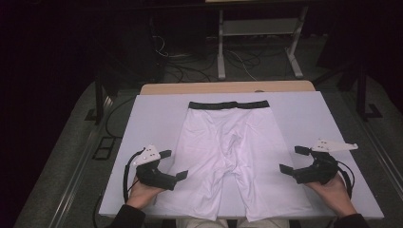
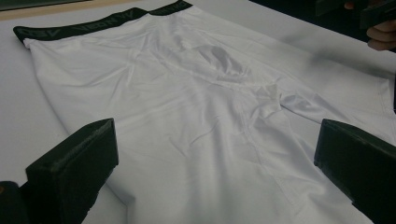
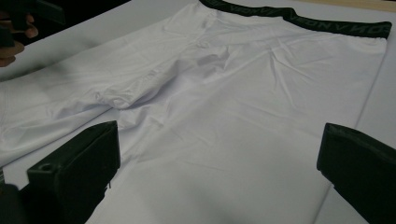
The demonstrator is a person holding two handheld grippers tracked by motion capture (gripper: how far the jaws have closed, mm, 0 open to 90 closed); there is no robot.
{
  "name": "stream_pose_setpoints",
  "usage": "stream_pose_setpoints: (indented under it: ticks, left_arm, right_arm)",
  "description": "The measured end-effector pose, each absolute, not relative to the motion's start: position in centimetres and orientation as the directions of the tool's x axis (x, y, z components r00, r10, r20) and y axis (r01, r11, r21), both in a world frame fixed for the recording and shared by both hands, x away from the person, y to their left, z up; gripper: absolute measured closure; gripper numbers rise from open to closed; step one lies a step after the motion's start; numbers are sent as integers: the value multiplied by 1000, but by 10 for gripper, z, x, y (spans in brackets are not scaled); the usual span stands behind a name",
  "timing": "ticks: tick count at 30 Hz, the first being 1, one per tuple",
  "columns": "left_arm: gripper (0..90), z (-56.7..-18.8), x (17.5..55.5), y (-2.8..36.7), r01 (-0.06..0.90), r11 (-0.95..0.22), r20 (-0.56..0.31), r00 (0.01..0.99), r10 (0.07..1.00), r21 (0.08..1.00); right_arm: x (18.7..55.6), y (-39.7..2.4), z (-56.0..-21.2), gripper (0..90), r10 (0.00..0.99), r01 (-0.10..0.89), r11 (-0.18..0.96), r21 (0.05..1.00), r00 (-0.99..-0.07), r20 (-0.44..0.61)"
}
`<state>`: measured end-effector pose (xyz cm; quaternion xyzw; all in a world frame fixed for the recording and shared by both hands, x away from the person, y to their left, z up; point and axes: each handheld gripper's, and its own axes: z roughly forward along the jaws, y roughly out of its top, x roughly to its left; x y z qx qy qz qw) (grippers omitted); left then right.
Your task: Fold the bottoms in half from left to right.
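Note:
White shorts [image 1: 228,152] with a black waistband [image 1: 228,104] lie spread flat on the white table [image 1: 304,118], waistband at the far side and both legs toward the person. My left gripper [image 1: 173,164] hovers open at the outer edge of the left leg, nothing between its jaws. My right gripper [image 1: 292,159] is open too, beside the outer edge of the right leg. The shorts [image 2: 187,116] stretch out ahead of the wide-set jaws in the left gripper view, and the shorts [image 3: 233,102] do the same in the right gripper view.
The table's front edge [image 1: 332,216] runs just past the leg hems. A wooden strip [image 1: 228,87] borders the far side. Beyond it, a metal stand [image 1: 259,42] and loose cables [image 1: 190,66] sit on the dark floor.

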<state>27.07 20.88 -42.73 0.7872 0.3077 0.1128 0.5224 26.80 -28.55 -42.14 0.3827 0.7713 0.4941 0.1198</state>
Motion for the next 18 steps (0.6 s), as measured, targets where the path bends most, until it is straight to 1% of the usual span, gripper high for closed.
stream_pose_setpoints:
  ticks: [10,18]
  left_arm:
    - [0,-428,270,209,373,-265,-148,782,605,889]
    - [0,-429,270,209,370,-265,-144,781,608,890]
  right_arm:
    - [270,-289,-413,0,720,471,218,855,-668,185]
    - [276,-282,-406,0,706,485,249,838,-684,186]
